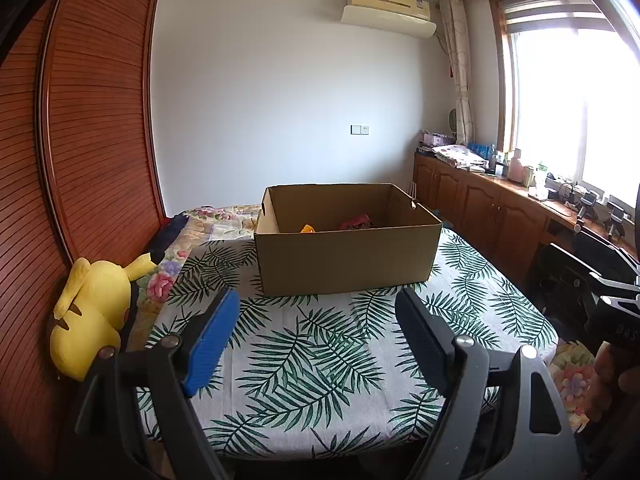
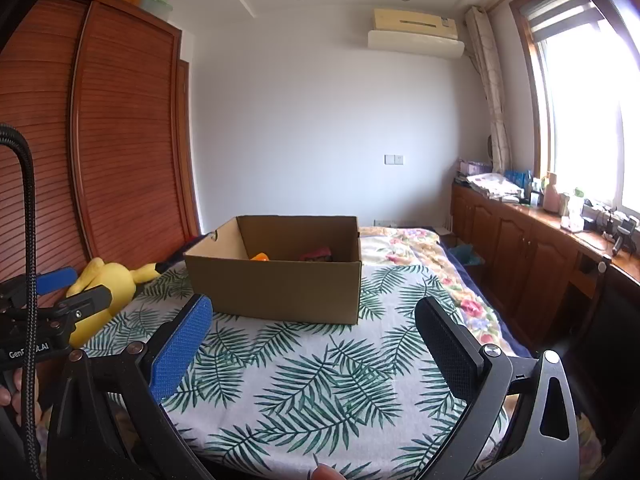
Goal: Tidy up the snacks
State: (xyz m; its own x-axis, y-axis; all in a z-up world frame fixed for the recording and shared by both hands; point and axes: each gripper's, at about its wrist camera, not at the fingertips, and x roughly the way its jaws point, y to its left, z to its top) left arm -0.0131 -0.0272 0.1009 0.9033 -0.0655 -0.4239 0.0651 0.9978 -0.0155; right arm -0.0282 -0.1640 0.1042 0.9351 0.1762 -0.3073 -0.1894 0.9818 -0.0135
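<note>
An open cardboard box (image 1: 344, 260) stands on the leaf-print cloth (image 1: 320, 352) on the bed. Inside it I see an orange snack (image 1: 307, 229) and a red snack pack (image 1: 356, 222). The box shows in the right wrist view (image 2: 276, 288) too, with the orange snack (image 2: 260, 256) and the red pack (image 2: 317, 255). My left gripper (image 1: 318, 300) is open and empty, held above the cloth short of the box. My right gripper (image 2: 314, 312) is open and empty, also short of the box. The left gripper shows at the left edge of the right wrist view (image 2: 60, 292).
A yellow plush toy (image 1: 94, 312) lies at the bed's left edge against the wooden wardrobe (image 1: 80, 140). A floral blanket (image 2: 420, 256) lies behind the cloth. Low wooden cabinets (image 1: 480, 208) with clutter run along the right under the window.
</note>
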